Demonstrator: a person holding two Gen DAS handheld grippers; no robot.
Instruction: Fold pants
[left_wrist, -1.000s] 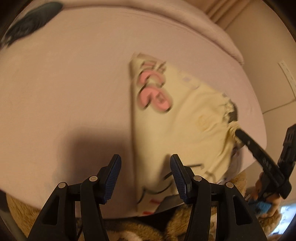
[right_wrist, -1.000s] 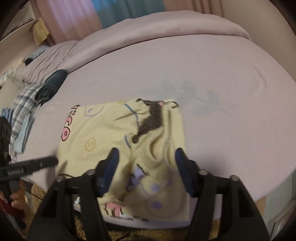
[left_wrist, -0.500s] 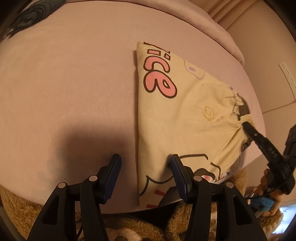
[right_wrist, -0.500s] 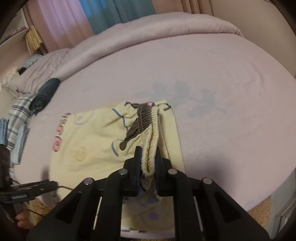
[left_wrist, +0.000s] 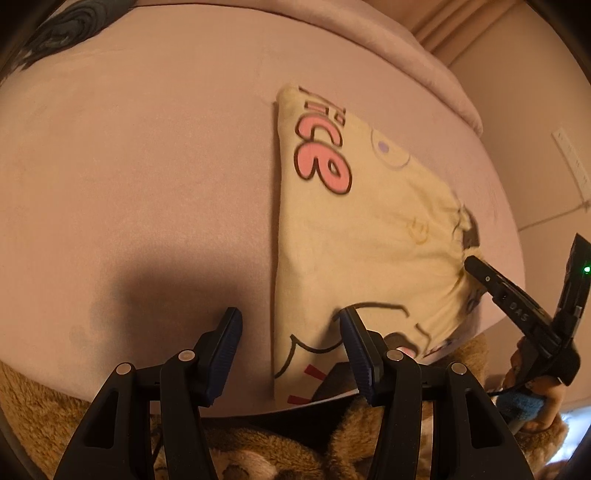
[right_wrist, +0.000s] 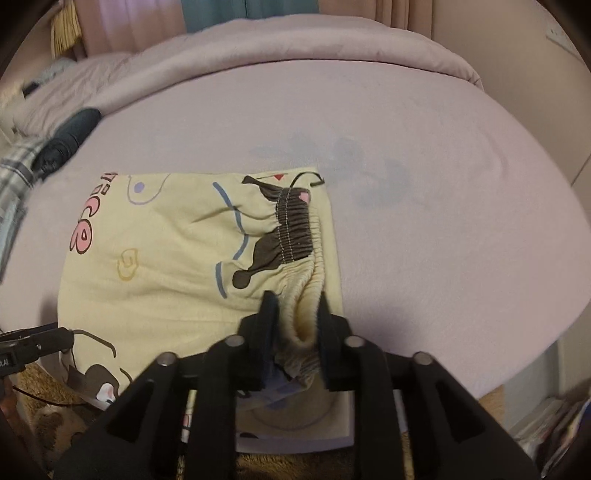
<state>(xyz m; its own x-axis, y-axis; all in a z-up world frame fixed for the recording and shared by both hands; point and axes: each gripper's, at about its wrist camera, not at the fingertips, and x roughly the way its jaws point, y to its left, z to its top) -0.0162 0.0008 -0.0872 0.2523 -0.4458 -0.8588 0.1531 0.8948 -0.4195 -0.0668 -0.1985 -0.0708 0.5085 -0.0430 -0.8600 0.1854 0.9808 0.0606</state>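
Observation:
Pale yellow printed pants (right_wrist: 166, 254) lie folded on the pink bed near its front edge; they also show in the left wrist view (left_wrist: 354, 229). My right gripper (right_wrist: 293, 314) is shut on the gathered elastic waistband (right_wrist: 295, 221) at the pants' near right corner. My left gripper (left_wrist: 290, 328) is open, low over the pants' left folded edge, with one finger above the fabric and one above the bare sheet. The right gripper also shows in the left wrist view (left_wrist: 476, 267), pinching the waistband.
The pink bed sheet (right_wrist: 424, 184) stretches wide behind and to both sides. A dark rolled garment (right_wrist: 66, 140) and plaid cloth (right_wrist: 14, 173) lie at the far left. A rolled duvet (right_wrist: 277, 48) runs along the back. Brown fluffy fabric (left_wrist: 258, 454) hangs below the bed edge.
My right gripper closed on the waistband and its jaws now stand a little wider around the bunched fabric. The left gripper stayed open and barely moved.

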